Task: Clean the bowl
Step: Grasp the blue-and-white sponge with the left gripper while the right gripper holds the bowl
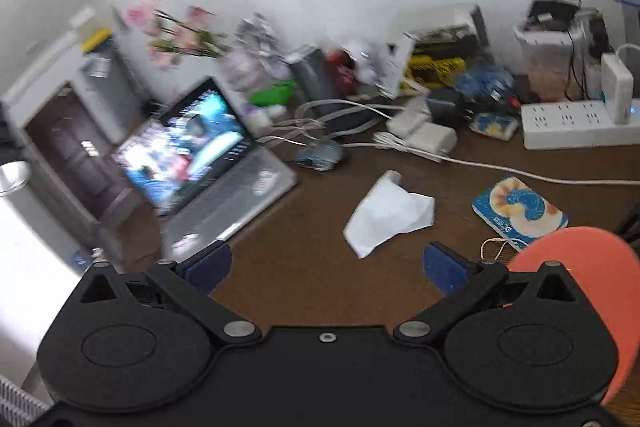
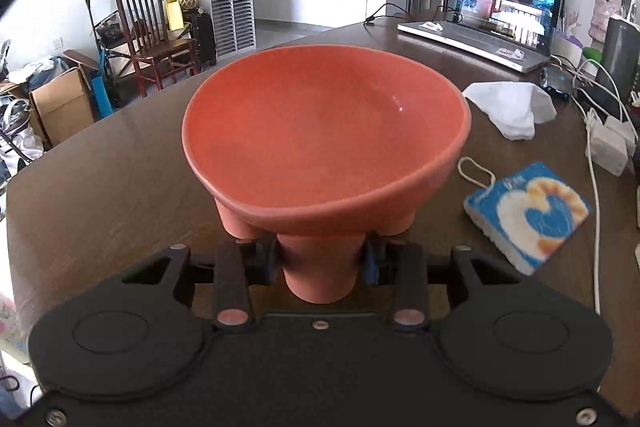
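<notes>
Right-wrist view shows the right claw pinching one stubby leg of the orange bowl, its blue-padded fingers pressed against either side of that leg. The bowl sits upright with its opening facing up; at least two more legs show under its near rim, to the left and right. Whether those legs rest on the brown tabletop or are raised a little off it cannot be told. Gripping a leg rather than the rim looks deliberate — it steadies the bowl while leaving the whole inside free for wiping. The inside looks smooth and glossy, with no obvious dirt showing.

On the tabletop right of the bowl lies a crumpled white tissue, and nearer, a blue-and-white sponge with a string loop. Both lie apart from the bowl but within easy reach, likely set out as wiping tools. A laptop stands open at the far right.

Left-wrist view, blurred by motion, shows the left claw spread wide and holding nothing, hovering above the tabletop. The tissue lies just beyond its fingertips, the sponge farther right, and an edge of the bowl shows at the lower right. The open fingers pointing toward the tissue suggest the next step is to pick up a wiper — cleaning itself seems not yet begun.
</notes>
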